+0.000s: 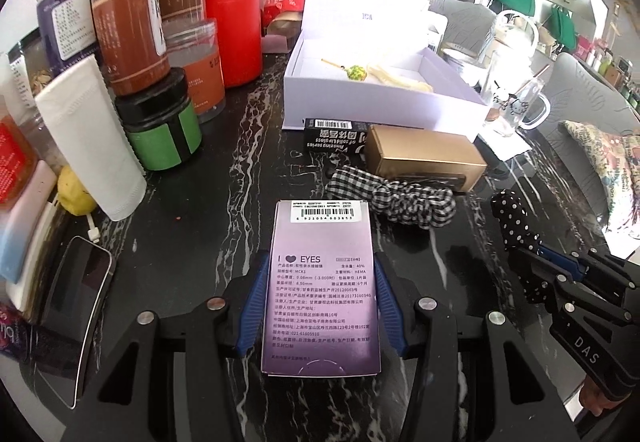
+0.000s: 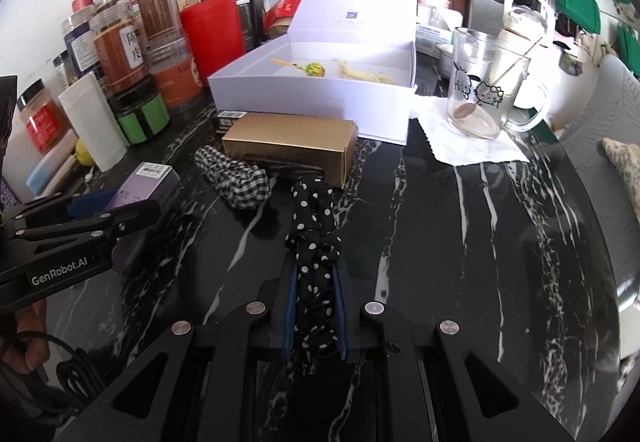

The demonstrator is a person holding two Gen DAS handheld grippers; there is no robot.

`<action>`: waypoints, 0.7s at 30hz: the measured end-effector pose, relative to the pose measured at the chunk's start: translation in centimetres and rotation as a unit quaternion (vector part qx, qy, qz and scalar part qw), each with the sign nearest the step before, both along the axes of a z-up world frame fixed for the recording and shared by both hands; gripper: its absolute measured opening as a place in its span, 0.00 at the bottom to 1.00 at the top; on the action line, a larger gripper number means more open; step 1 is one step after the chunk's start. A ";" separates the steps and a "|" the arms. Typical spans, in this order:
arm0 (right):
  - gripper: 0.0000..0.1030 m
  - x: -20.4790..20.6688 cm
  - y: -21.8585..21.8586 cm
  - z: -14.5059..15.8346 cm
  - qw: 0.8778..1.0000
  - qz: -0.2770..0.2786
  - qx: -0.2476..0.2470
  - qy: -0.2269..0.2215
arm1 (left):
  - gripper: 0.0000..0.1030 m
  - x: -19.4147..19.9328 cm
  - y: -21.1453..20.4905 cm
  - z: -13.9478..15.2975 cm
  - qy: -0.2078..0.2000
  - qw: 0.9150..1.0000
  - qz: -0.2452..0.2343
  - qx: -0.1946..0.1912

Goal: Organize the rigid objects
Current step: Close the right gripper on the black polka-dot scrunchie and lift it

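purple contact-lens box [image 1: 322,292] lying flat between blue pads, barcode end far, gold box [image 1: 424,157] far right on its side, touching black lip-gloss box [image 1: 334,135]

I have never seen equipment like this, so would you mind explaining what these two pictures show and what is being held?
There is no robot: a person holds a pair of hand-operated tongs in each hand, with a wide-angle camera on each looking along its fingers. One picture comes from the left tongs, which grip a purple box. The other comes from the right tongs, shut on a black polka-dot scrunchie. On the black marble table lie a checked scrunchie, a gold box, an open white box, a glass mug and several jars.
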State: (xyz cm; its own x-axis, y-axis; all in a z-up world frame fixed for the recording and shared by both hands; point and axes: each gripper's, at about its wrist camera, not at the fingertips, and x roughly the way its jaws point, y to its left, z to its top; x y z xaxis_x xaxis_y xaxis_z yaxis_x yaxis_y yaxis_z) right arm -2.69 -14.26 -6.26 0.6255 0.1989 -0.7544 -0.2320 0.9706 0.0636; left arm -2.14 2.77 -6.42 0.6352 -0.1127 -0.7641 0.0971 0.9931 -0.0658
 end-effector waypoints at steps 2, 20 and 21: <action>0.15 -0.3 -0.2 0.3 1.000 -0.002 0.006 -0.003 | 0.49 -0.6 -0.2 0.5 -0.008 1.000 -0.002 0.003; 0.15 -3.3 0.1 4.1 0.999 0.006 0.026 -0.044 | 0.49 -2.3 -0.9 5.8 -0.063 0.998 -0.016 0.002; 0.15 -3.3 0.1 4.3 0.999 0.006 0.026 -0.046 | 0.49 -2.3 -1.0 6.0 -0.066 0.998 -0.017 0.002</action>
